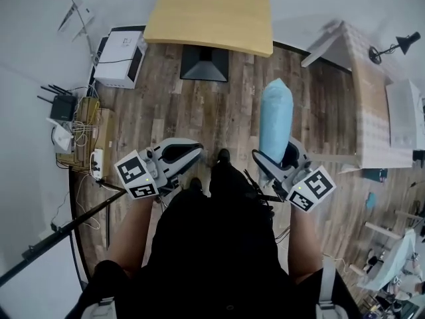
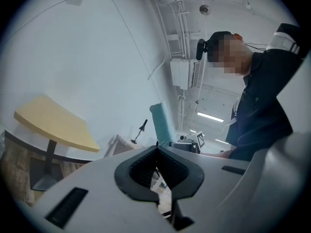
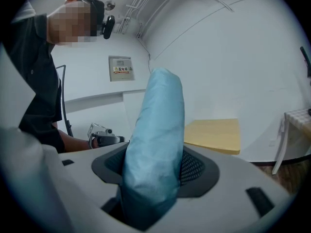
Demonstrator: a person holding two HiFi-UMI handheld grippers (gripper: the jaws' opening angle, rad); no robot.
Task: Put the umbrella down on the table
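A folded light-blue umbrella [image 1: 275,115] is gripped by the right gripper [image 1: 275,153]. In the right gripper view the 2 jaws are pressed against its 2 sides, and the fabric bundle [image 3: 158,130] is seen rising out of the right gripper [image 3: 153,169], leaning a little to the right. In the head view the umbrella is held in the air above the wooden floor [image 1: 199,111], its rounded free end pointed toward the near right corner of the table [image 1: 209,15]. It is not touching the table and is kept well apart from its near edge.

The left gripper [image 1: 197,150] is held level with the right one, on the other side of the person's body. In the left gripper view its jaws are brought together at the tips, and nothing is held between the dark pads of the left gripper [image 2: 156,152]. The umbrella [image 2: 162,123] is visible beyond it, and the table [image 2: 53,123] is seen off to the left.

The table top is light wood and is carried on 1 dark pedestal. In the right gripper view the table [image 3: 214,135] is seen behind the umbrella, to its right. A white box [image 1: 119,57] is set on the floor beside the table's left edge. A black lamp [image 1: 392,46] is stood on a cloth-covered side table [image 1: 372,105] at the right.
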